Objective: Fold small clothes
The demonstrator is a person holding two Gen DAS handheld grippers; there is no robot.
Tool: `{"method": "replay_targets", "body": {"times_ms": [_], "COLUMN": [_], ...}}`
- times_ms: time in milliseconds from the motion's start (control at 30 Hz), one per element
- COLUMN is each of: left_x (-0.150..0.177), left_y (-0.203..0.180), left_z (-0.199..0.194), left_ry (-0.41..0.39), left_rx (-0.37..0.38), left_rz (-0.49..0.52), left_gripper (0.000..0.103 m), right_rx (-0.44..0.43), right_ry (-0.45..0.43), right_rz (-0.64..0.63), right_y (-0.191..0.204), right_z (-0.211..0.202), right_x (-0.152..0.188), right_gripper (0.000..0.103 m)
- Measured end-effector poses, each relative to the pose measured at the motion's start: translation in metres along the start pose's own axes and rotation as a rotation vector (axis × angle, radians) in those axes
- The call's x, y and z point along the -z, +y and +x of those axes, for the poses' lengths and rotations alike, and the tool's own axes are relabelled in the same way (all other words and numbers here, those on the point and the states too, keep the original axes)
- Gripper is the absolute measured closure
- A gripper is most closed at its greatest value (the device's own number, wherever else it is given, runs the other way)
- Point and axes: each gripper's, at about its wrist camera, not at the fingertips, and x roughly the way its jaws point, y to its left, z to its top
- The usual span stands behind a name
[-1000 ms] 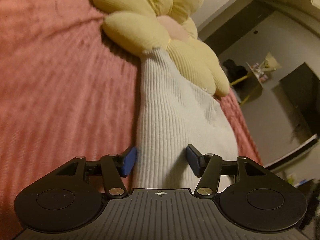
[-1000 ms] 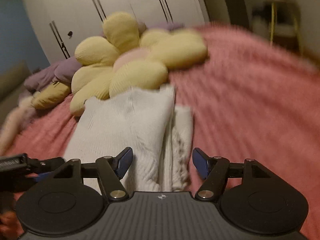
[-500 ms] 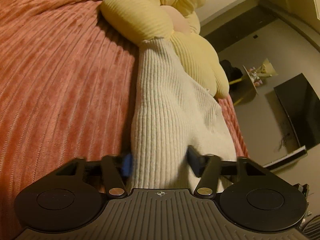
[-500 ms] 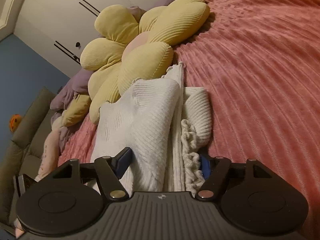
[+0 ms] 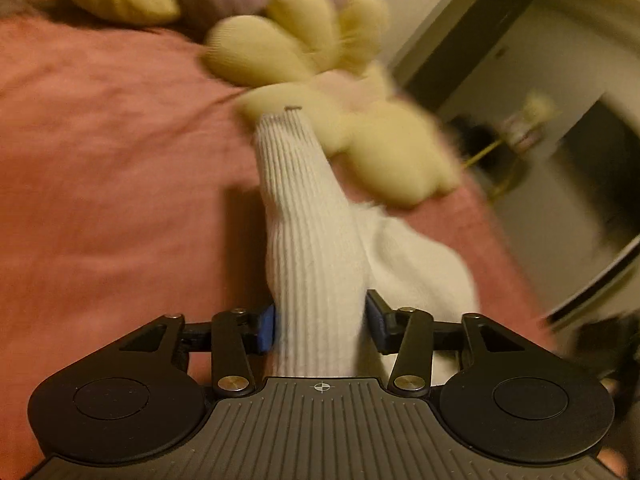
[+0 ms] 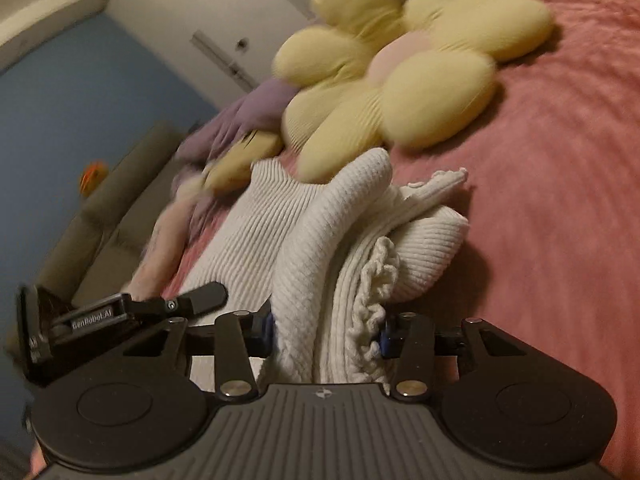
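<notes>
A white ribbed knit sweater [image 5: 312, 240] lies folded lengthwise on the pink bedspread [image 5: 100, 160], its far end against a yellow flower cushion [image 5: 304, 52]. My left gripper [image 5: 320, 320] has its blue pads pressed on the near end of the ribbed fold, lifted a little; its jaws are opening slightly. In the right wrist view, the sweater [image 6: 280, 232] is bunched into thick layers with a frilled edge. My right gripper [image 6: 326, 330] is closing on that bundle, pads touching both sides. The left gripper's finger [image 6: 204, 294] shows at the left there.
The flower cushion [image 6: 420, 92] and purple cushions [image 6: 256, 108] crowd the bed's far end. A grey sofa [image 6: 120, 200] and white wardrobe doors [image 6: 224, 40] stand beyond. Off the bed's right edge are a dark screen [image 5: 592, 152] and a yellow-legged stand [image 5: 500, 160].
Both grippers closed on the sweater's near end and moved, lifting it; the fabric bunched narrower between the jaws. The views swung, and the cushion now sits farther off.
</notes>
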Motion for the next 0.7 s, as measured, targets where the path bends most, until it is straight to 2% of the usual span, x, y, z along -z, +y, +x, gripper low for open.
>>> {"method": "replay_targets", "body": {"times_ms": [67, 133, 167, 200, 233, 267, 300, 367, 433, 467, 500, 567, 600, 700], "left_x": [0.010, 0.015, 0.015, 0.014, 0.012, 0.010, 0.007, 0.007, 0.014, 0.018, 0.025, 0.040, 0.042, 0.046], "left_y": [0.005, 0.006, 0.004, 0.002, -0.003, -0.007, -0.011, -0.019, -0.022, -0.021, -0.019, -0.011, -0.007, 0.005], "left_z": [-0.011, -0.028, -0.033, -0.036, -0.036, -0.032, -0.026, -0.009, 0.009, 0.021, 0.030, 0.034, 0.031, 0.003], "left_ry": [-0.008, -0.083, -0.122, -0.157, -0.182, -0.188, -0.194, -0.188, -0.137, -0.089, -0.047, -0.060, -0.062, -0.056], "left_rx": [-0.114, -0.159, -0.159, -0.150, -0.136, -0.126, -0.123, -0.139, -0.164, -0.203, -0.240, -0.221, -0.215, -0.172], "left_rz": [0.039, 0.064, 0.065, 0.064, 0.063, 0.061, 0.054, 0.046, 0.036, 0.044, 0.062, 0.071, 0.048, -0.040], "left_gripper": [0.052, 0.044, 0.031, 0.022, 0.019, 0.012, 0.009, 0.009, 0.011, 0.017, 0.017, 0.013, 0.012, 0.012], "right_rx": [0.085, 0.178, 0.205, 0.223, 0.232, 0.231, 0.227, 0.225, 0.242, 0.280, 0.323, 0.394, 0.401, 0.384], "right_ry": [0.029, -0.033, -0.083, -0.127, -0.160, -0.175, -0.165, -0.127, -0.078, -0.050, -0.029, -0.020, -0.030, -0.038], "right_rz": [-0.023, -0.062, -0.079, -0.095, -0.112, -0.130, -0.154, -0.189, -0.248, -0.289, -0.318, -0.370, -0.367, -0.307], "right_y": [0.005, 0.014, 0.021, 0.029, 0.037, 0.047, 0.057, 0.073, 0.082, 0.083, 0.081, 0.072, 0.065, 0.062], "right_z": [0.002, -0.010, -0.019, -0.025, -0.029, -0.028, -0.022, -0.004, 0.015, 0.025, 0.031, 0.039, 0.037, 0.019], "right_x": [0.012, 0.018, 0.018, 0.016, 0.014, 0.012, 0.010, 0.010, 0.017, 0.024, 0.030, 0.042, 0.045, 0.041], "right_gripper": [0.047, 0.046, 0.046, 0.046, 0.046, 0.046, 0.047, 0.056, 0.076, 0.078, 0.081, 0.088, 0.094, 0.095]}}
